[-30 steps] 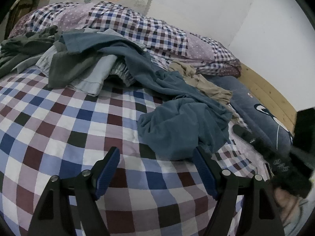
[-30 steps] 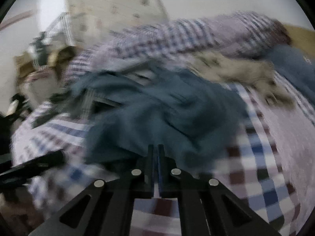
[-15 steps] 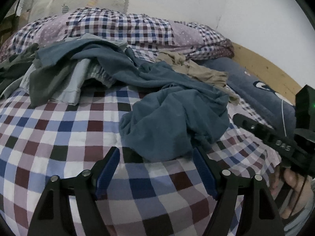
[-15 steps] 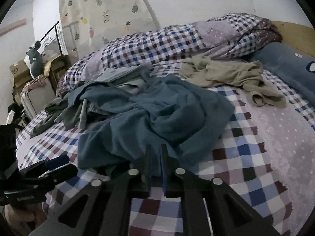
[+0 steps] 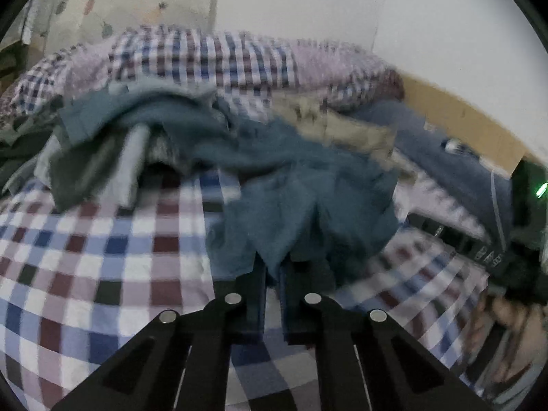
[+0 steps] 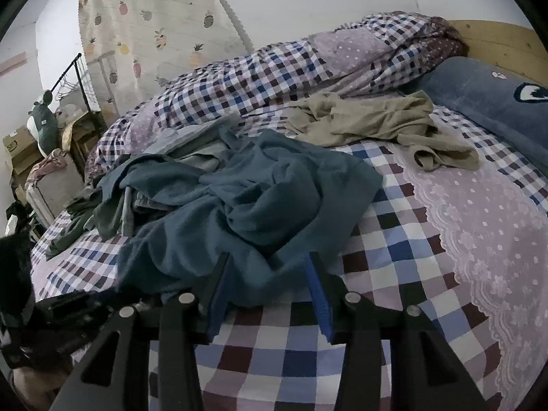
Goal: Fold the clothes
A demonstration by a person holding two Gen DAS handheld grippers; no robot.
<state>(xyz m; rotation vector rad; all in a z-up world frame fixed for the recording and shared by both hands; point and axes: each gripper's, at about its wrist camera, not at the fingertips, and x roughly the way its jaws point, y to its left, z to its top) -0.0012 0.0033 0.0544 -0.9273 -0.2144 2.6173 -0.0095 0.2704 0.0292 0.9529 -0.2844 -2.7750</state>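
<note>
A crumpled teal garment (image 5: 308, 198) lies in the middle of the checked bed sheet (image 5: 102, 257). My left gripper (image 5: 272, 274) is shut on its near edge, and the cloth bunches up out of the closed jaws. In the right wrist view the same teal garment (image 6: 260, 205) spreads ahead of my right gripper (image 6: 269, 274). Its jaws are opening, the garment's near hem lies between the blue pads (image 6: 318, 291), and they do not press on it. The right gripper (image 5: 479, 250) also shows at the left view's right edge.
A beige garment (image 6: 376, 120) lies behind the teal one. A pile of grey and green clothes (image 6: 154, 178) sits to the left. A rolled checked quilt (image 6: 274, 78), a blue pillow (image 6: 486, 102) and a wooden headboard (image 6: 496, 37) close off the far side.
My left jaws have gone from wide apart to closed on the teal garment's near edge. My right jaws have gone from closed to parted, and the right view has swung left and steadied.
</note>
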